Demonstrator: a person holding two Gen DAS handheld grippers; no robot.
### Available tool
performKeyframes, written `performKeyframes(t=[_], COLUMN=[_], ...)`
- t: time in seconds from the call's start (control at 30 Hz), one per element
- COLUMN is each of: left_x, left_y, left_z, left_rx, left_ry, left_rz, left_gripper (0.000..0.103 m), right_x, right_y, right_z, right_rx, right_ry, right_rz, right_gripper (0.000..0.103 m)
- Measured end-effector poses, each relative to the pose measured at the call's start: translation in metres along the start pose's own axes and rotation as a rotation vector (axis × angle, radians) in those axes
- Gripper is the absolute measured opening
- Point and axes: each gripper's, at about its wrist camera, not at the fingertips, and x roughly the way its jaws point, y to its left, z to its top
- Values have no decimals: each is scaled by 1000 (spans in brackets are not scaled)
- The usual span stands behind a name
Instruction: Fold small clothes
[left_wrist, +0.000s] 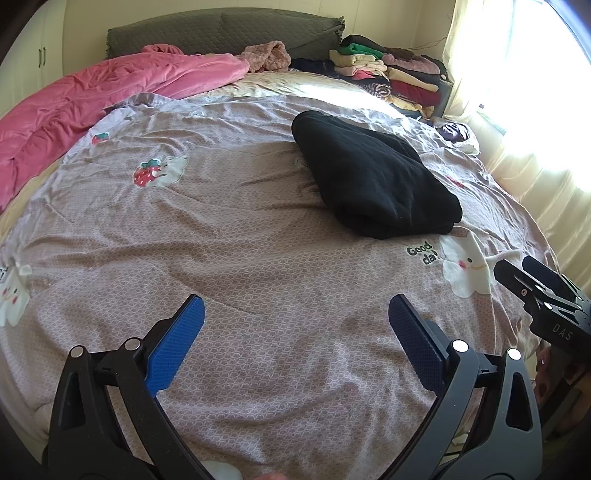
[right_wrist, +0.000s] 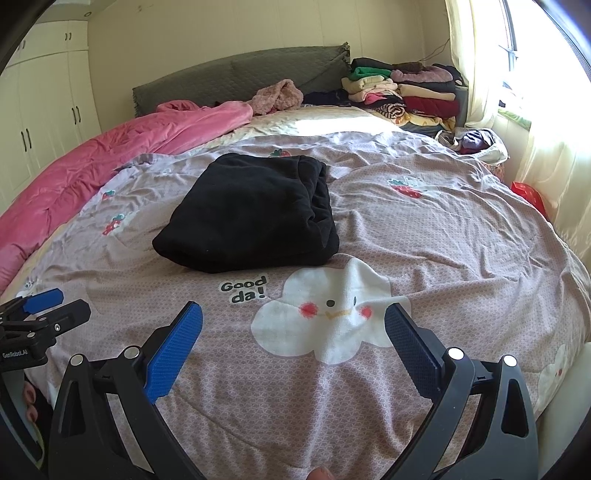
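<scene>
Black sweater (right_wrist: 251, 210) looks folded already on the bedspread (right_wrist: 443, 236). Left gripper (left_wrist: 295, 325) and right gripper (right_wrist: 293, 325) both hang wide open, holding nothing. I'd square its edges gently, no yanking.

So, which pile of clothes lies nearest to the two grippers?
The black folded garment, alone mid-bed above the "Good da!" print; the colourful stack sits far off by the headboard.

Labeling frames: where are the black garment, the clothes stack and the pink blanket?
black garment (right_wrist: 251, 206), right wrist view, top face.
clothes stack (right_wrist: 413, 92), right wrist view, middle layers.
pink blanket (left_wrist: 92, 107), left wrist view, middle.
</scene>
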Motion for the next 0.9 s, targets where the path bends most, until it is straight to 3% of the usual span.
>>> performKeyframes(t=[0.9], left_x=[-1], left_y=[1], left_z=[0], left_rx=[-1], left_ry=[0], left_rz=[0], left_gripper=[94], right_x=[0], right_y=[3], right_z=[-1], right_rx=[-3], right_ry=[2], right_rz=[1], right_gripper=[98])
